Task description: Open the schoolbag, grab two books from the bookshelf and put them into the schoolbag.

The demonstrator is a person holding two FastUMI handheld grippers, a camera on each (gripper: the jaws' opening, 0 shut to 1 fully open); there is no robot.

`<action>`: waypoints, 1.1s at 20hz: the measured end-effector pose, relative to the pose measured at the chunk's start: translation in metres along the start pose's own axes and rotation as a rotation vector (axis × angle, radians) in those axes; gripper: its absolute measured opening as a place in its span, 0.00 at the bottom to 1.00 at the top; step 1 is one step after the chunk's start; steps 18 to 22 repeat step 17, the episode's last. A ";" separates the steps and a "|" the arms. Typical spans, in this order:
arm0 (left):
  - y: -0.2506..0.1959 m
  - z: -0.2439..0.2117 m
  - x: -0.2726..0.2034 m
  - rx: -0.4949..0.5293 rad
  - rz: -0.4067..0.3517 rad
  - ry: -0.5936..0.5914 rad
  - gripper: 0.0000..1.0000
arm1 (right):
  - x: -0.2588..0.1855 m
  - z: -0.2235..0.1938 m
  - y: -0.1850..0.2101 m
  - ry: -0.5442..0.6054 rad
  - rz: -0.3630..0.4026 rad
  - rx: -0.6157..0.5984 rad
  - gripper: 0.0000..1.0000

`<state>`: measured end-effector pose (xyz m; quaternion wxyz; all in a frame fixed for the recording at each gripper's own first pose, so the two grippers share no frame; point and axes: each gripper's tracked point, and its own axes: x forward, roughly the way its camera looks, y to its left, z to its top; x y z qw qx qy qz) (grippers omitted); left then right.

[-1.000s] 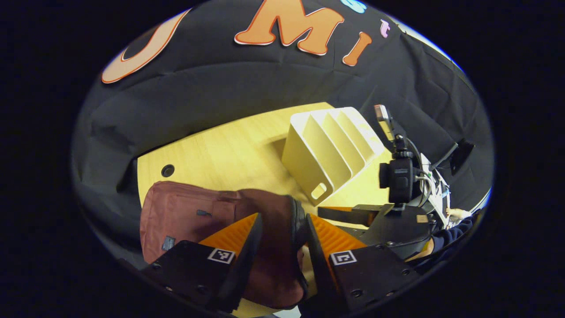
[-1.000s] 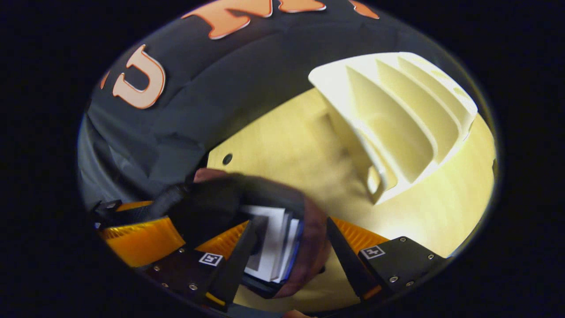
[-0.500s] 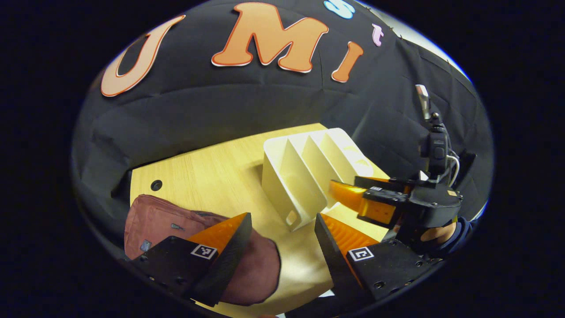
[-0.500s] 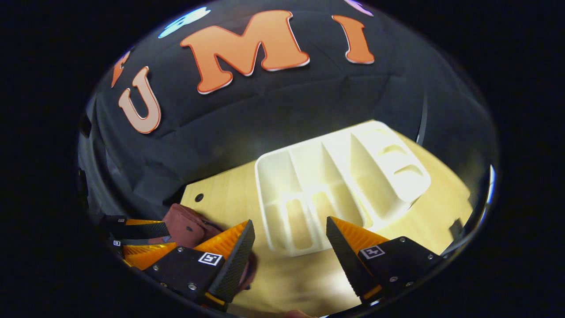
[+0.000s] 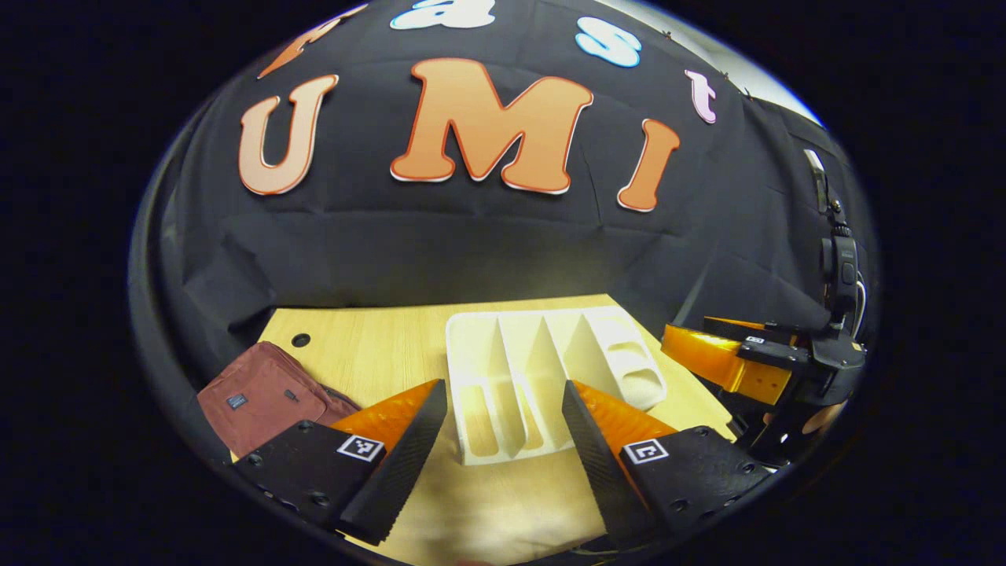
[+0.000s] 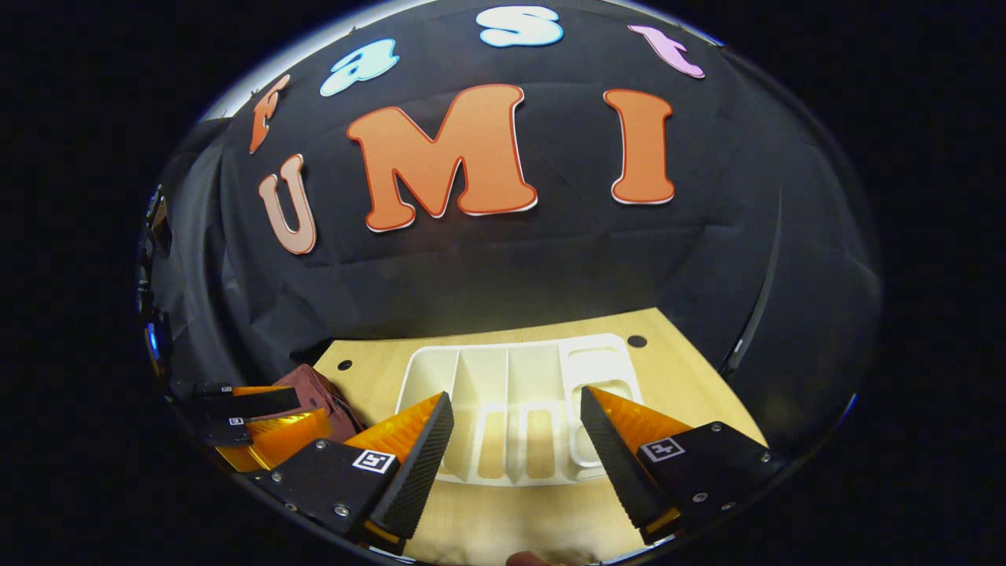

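Observation:
The maroon schoolbag (image 5: 259, 393) lies flat at the table's left end; its corner (image 6: 318, 393) also shows in the right gripper view. The white bookshelf (image 5: 542, 369) lies mid-table, and its slots (image 6: 511, 377) are empty. My left gripper (image 5: 503, 385) hovers open above the table's near side, facing the shelf, with nothing between its fingers. My right gripper (image 6: 515, 395) is open too, level with the shelf and holding nothing. Each gripper appears in the other's view: the right one (image 5: 731, 362) at the far right, the left one (image 6: 251, 417) beside the bag.
The wooden table (image 5: 377, 354) has a cable hole near each far corner (image 5: 300, 339) (image 6: 637, 341). Black cloth hangs close behind the table. A hand (image 5: 821, 417) holds the right gripper.
A second ago the left gripper's fingers were around the bag's rim and books showed inside it. Both grippers have since pulled back and up, away from the bag, and now face the shelf.

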<state>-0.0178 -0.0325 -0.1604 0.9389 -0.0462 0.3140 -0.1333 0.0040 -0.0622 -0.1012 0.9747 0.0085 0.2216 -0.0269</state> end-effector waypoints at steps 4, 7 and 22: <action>-0.022 0.028 -0.020 -0.048 0.095 -0.132 0.98 | -0.015 0.010 -0.004 -0.016 0.086 -0.007 0.97; -0.027 0.048 -0.036 0.000 0.158 -0.227 0.97 | -0.022 0.028 -0.003 -0.079 0.115 -0.017 0.97; -0.035 0.089 -0.070 -0.060 0.168 -0.442 0.97 | -0.044 0.038 0.025 -0.159 0.133 -0.112 0.97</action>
